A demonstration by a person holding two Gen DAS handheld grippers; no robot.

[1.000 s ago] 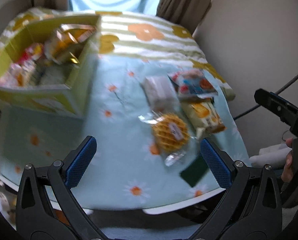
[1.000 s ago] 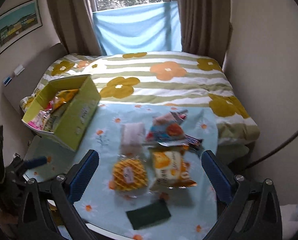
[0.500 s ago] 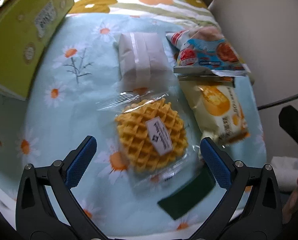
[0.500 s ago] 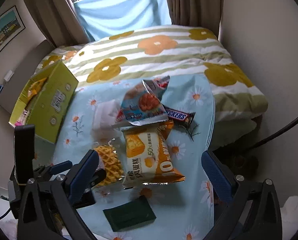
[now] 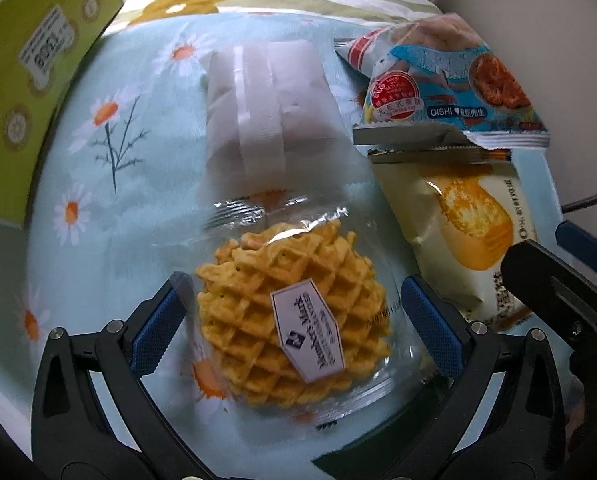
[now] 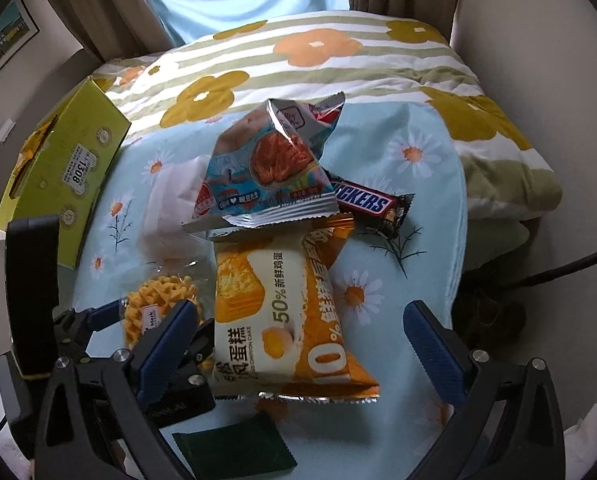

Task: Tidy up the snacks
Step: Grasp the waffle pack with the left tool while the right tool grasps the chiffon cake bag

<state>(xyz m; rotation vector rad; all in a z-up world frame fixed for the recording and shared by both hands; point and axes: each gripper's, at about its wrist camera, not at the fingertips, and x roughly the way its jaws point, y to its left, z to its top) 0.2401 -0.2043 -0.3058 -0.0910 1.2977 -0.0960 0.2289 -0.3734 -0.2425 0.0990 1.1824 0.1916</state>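
Left hand-held gripper spread wide, blue pads either side of the wrapped waffle, nothing clamped. Waffle flat on the daisy-print desk, just in front of the white packet. Right hand-held gripper equally wide open, straddling the orange cake packet, gripping nothing. Blue chip bag overlapping the cake packet's far end; Snickers bar beside it. Green box at the desk's left.

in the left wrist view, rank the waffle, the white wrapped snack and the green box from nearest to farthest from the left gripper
1. Waffle: between the open fingers of the left gripper.
2. White wrapped snack: just beyond the waffle, centre.
3. Green box: far left, farthest.
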